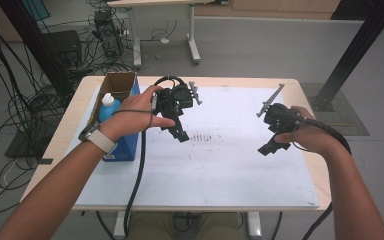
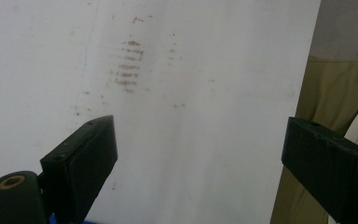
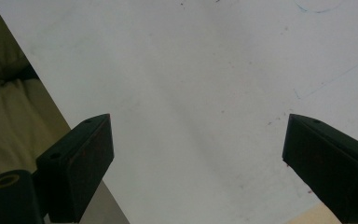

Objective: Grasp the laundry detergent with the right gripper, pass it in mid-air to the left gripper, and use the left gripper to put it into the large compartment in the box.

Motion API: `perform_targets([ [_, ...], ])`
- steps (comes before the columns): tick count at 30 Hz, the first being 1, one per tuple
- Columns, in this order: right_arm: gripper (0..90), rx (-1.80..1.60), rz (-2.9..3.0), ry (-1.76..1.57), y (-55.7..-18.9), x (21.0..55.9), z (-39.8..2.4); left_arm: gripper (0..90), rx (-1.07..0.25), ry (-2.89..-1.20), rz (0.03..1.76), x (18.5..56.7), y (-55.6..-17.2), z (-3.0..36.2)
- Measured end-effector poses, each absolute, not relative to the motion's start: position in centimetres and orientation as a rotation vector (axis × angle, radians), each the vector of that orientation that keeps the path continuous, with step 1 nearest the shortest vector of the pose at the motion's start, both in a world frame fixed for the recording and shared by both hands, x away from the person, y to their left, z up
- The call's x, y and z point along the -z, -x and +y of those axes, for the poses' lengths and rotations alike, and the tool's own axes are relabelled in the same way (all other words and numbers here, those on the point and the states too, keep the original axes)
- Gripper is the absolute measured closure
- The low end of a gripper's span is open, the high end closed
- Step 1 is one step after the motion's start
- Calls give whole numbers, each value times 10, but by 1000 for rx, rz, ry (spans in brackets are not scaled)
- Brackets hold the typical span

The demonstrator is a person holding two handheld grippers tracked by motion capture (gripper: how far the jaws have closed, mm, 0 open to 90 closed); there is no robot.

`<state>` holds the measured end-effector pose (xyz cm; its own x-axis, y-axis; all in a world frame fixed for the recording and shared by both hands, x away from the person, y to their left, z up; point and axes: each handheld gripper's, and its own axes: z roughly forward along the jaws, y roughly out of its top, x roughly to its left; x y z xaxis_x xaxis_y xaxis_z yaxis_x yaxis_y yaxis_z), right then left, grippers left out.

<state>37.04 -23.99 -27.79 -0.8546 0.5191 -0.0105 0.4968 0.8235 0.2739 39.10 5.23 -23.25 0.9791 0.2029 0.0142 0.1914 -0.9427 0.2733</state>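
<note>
1. While held above the white sheet [image 1: 220,170] on the table [image 1: 305,95], left claw [image 1: 180,134] released, jaws wide apart, nothing between them.
2. Right claw [image 1: 266,148] likewise released, jaws spread, empty, well apart from the left one.
3. Reddish smudge marks [image 1: 205,137] on the sheet, between the two claws, just beside the left; seen past the left jaws in the left gripper view [image 2: 129,65].
4. Blue box [image 1: 122,135] at the table's left edge, open cardboard top, white bottle with blue cap [image 1: 109,106] standing inside, behind the left hand [image 1: 132,117].
</note>
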Motion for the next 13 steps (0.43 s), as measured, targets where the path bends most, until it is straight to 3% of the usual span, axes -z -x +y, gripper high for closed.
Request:
perform_targets([
  [13, 86, -414, 2919, -816, -369, 280, -240, 107, -38, -2856, 327, 238, -394, 55],
])
